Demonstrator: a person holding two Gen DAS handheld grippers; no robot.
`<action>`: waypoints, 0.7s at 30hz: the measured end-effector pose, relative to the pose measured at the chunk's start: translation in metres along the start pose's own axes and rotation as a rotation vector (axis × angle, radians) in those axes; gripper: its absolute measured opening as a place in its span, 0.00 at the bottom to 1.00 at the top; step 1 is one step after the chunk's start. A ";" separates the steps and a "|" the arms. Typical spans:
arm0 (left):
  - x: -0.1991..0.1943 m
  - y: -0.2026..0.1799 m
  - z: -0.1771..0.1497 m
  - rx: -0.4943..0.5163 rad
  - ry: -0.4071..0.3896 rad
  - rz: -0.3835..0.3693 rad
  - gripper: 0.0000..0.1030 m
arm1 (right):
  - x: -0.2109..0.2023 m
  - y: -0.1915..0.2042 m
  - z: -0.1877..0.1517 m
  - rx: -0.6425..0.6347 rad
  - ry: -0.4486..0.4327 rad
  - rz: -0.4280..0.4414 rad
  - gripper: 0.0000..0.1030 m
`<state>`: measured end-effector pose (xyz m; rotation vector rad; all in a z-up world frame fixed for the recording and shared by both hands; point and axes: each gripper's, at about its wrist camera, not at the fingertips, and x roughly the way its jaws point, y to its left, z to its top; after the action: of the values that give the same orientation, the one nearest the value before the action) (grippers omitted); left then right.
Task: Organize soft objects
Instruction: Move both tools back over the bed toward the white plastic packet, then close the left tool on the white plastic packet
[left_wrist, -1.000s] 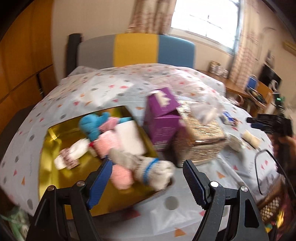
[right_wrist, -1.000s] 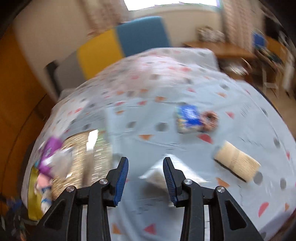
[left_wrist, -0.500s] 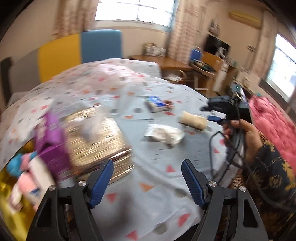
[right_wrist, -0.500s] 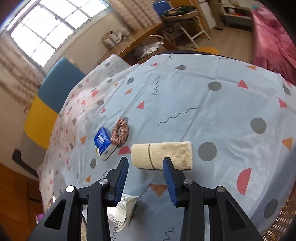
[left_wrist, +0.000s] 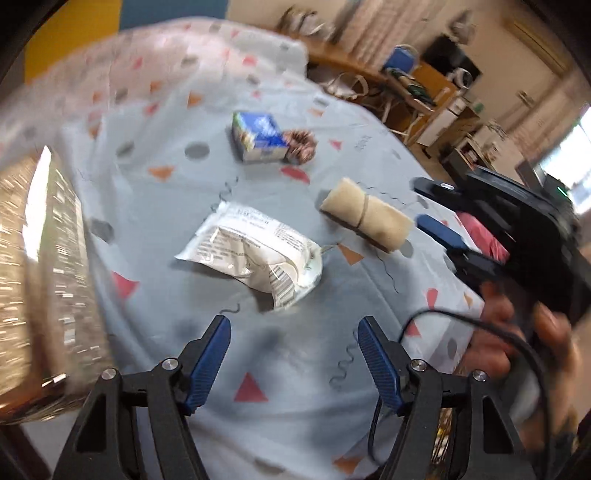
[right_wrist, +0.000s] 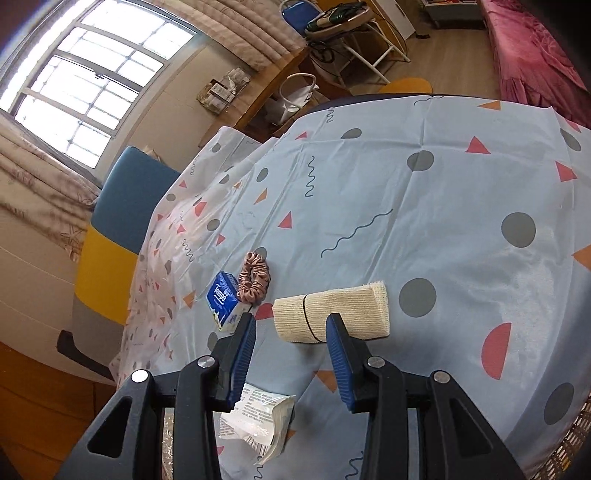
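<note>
A white plastic packet (left_wrist: 255, 251) lies on the patterned tablecloth just ahead of my open, empty left gripper (left_wrist: 293, 328). A beige rolled bandage (left_wrist: 365, 219) lies to its right, with a blue tissue pack (left_wrist: 260, 136) and a pink scrunchie (left_wrist: 300, 146) farther back. My right gripper (right_wrist: 290, 325) is open and empty, hovering just short of the bandage roll (right_wrist: 332, 312). The tissue pack (right_wrist: 226, 304) and the scrunchie (right_wrist: 254, 277) lie to its left, and the packet (right_wrist: 258, 424) lies below it. The right gripper also shows at the right of the left wrist view (left_wrist: 443, 206).
A glittery gold box (left_wrist: 40, 280) stands at the left. The tablecloth (right_wrist: 443, 221) drops off at the table's right edge. A blue and yellow headboard (right_wrist: 118, 221), a wooden desk (right_wrist: 280, 88) and a folding chair (right_wrist: 354, 33) stand beyond.
My left gripper has swung right from the gold tray of toys to the white packet. My right gripper has moved from the packet to the bandage roll.
</note>
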<state>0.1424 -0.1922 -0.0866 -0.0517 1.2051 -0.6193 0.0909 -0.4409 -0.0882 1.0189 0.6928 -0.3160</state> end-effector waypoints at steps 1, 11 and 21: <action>0.005 0.001 0.003 -0.016 0.005 -0.002 0.70 | 0.001 -0.001 0.000 0.003 0.004 0.004 0.38; 0.051 0.011 0.053 -0.089 0.036 0.029 0.70 | 0.007 0.000 -0.001 0.012 0.053 0.045 0.38; 0.075 0.001 0.094 -0.013 0.061 0.125 0.78 | 0.006 -0.003 -0.001 0.040 0.052 0.065 0.39</action>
<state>0.2415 -0.2532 -0.1156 0.0319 1.2617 -0.5068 0.0931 -0.4410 -0.0951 1.0887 0.7006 -0.2482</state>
